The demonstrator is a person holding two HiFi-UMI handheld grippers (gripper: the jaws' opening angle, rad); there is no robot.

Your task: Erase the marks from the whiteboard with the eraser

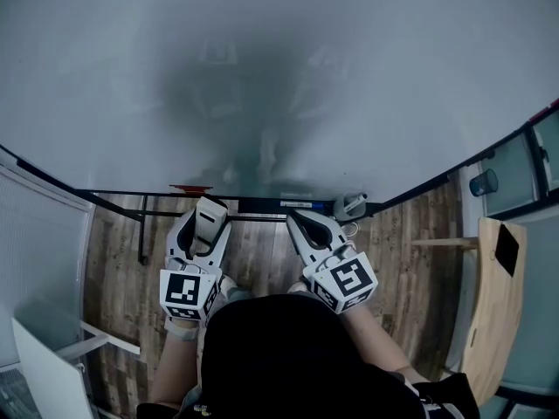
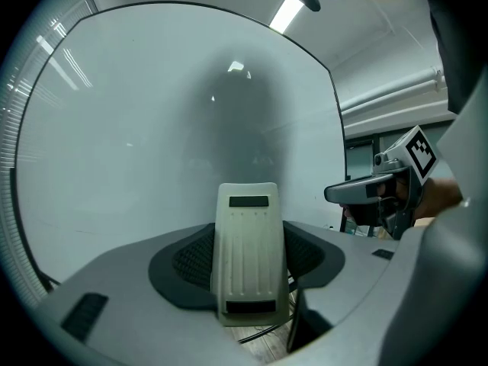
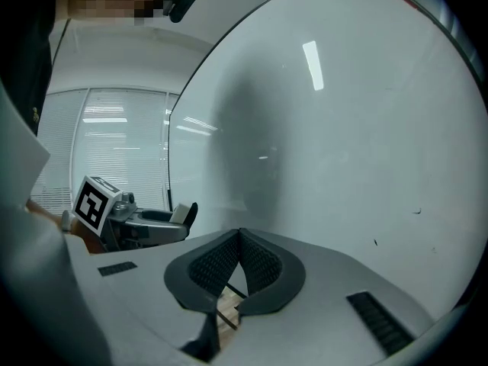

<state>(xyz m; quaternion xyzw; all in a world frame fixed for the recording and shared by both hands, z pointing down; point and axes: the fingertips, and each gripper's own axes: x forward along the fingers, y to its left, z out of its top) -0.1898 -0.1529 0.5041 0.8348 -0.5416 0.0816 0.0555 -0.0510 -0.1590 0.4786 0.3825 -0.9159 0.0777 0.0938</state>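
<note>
**Left gripper clamped on the eraser, board not yet touched**

Left gripper [image 1: 210,208] was shut on the eraser [image 2: 245,250] — a pale, ribbed block standing upright between the jaws, its top end pointing at the whiteboard [image 1: 279,77]. The right gripper [image 3: 240,264] had its jaws pressed together with nothing between them. Both were held low in front of the person, just beside each other, close to the board's tray [image 1: 262,204] and apart from the board face.

The whiteboard filled most of the head view and looked almost clean there. Only a few small dark specks [image 3: 417,210] showed in the right gripper view, on the board's right part. A red item [image 1: 190,188] lay at the left end of the tray and a small grey object [image 1: 349,205] sat at its right end; I could not tell what either was.

By my reading, the eraser was in hand and wiping had not begun. The next move called for lifting the left gripper towards the specks and laying the eraser's face flat on the board — pressed evenly — before stroking across them.
</note>
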